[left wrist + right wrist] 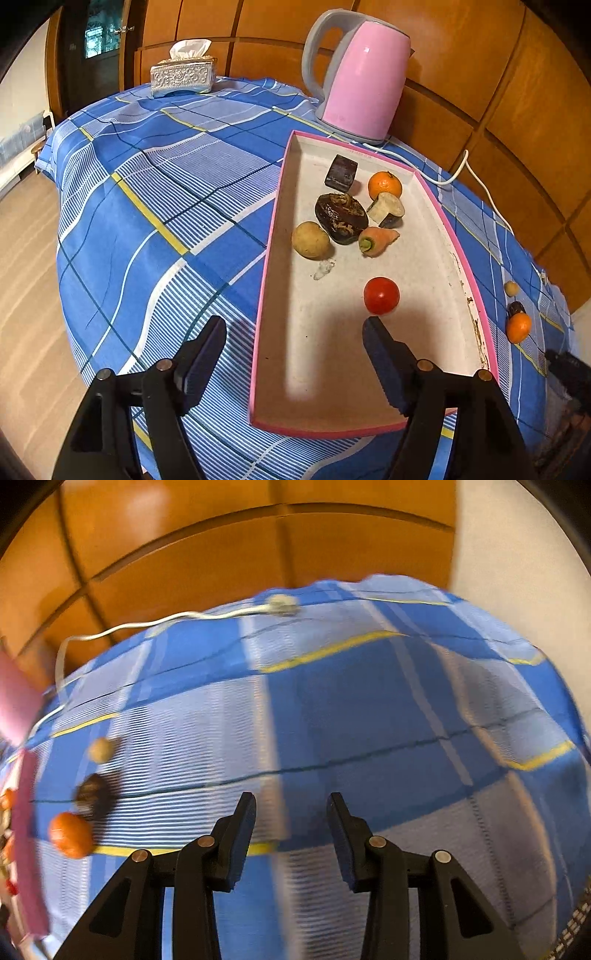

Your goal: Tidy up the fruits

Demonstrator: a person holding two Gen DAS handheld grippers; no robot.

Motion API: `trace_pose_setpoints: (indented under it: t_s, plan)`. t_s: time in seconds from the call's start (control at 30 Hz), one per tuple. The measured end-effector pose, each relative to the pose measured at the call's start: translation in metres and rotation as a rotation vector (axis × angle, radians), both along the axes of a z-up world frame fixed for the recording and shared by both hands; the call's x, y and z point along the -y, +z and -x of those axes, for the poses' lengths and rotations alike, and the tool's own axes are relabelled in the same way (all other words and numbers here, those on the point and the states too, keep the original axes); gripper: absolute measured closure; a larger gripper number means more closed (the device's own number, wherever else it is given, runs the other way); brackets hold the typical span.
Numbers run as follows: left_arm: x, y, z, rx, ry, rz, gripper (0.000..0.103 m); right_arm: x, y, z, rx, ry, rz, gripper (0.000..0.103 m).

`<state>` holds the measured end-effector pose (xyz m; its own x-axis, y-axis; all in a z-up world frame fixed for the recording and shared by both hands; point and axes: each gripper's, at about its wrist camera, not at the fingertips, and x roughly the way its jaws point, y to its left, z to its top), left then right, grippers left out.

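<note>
Left wrist view: left claw [295, 332] open and empty astride the pink-rimmed shallow cardboard tray's [275, 229] near wall, just short of the round red tomato [381, 295] inside; right claw [291, 805] open, empty over blue plaid tablecloth [369, 720]; risk: tomato rolls off if nudged.

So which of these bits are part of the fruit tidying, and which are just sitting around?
Part of the job:
pink tray
tomato
orange in the tray
orange on the cloth
small round fruit on the cloth

Just lying about:
pink kettle
tissue box
white cord
</note>
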<state>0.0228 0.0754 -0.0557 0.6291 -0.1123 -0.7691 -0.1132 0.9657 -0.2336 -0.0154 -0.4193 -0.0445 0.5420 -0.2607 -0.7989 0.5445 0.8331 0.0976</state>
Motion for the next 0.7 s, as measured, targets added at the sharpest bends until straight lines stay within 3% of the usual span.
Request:
trace_pose_setpoints:
  t_s: [0.37, 0.7]
  plan:
    - [-0.001, 0.000, -0.002, -0.005, 0.003, -0.004, 0.026, -0.058, 0.018, -0.074, 0.045, 0.293, -0.097, 0.062]
    - [-0.008, -0.003, -0.002, -0.015, 0.024, -0.008, 0.024, -0.099, 0.006, -0.141, -0.063, 0.408, -0.046, 0.062]
